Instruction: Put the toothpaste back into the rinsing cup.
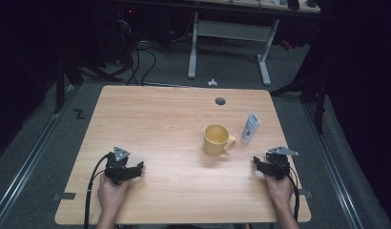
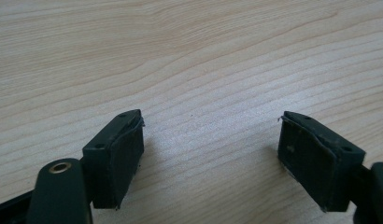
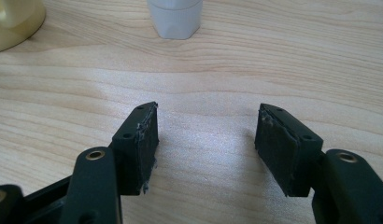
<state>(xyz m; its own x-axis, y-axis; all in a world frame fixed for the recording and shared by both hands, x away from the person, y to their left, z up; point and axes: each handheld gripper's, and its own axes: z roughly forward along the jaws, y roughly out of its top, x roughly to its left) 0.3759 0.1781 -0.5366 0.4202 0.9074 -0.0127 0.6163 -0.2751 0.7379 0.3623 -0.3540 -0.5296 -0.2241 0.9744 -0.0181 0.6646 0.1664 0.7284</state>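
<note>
A yellow mug (image 1: 216, 139) stands right of the table's middle, handle toward the right. Just right of it a white tube (image 1: 250, 127) stands upright on its cap. In the right gripper view the tube's cap (image 3: 174, 18) is at the top and the mug's base (image 3: 14, 21) at the top left. My right gripper (image 1: 261, 164) rests near the table's front right, held by a hand, jaws open with bare wood between them (image 3: 206, 135). My left gripper (image 1: 134, 168) rests at the front left, also open over bare wood (image 2: 210, 140).
The wooden table (image 1: 160, 119) has a round cable hole (image 1: 220, 101) near its far edge. Behind the table stands a desk frame with white legs (image 1: 192, 47), and cables lie on the dark floor. Cables trail from both grippers off the front edge.
</note>
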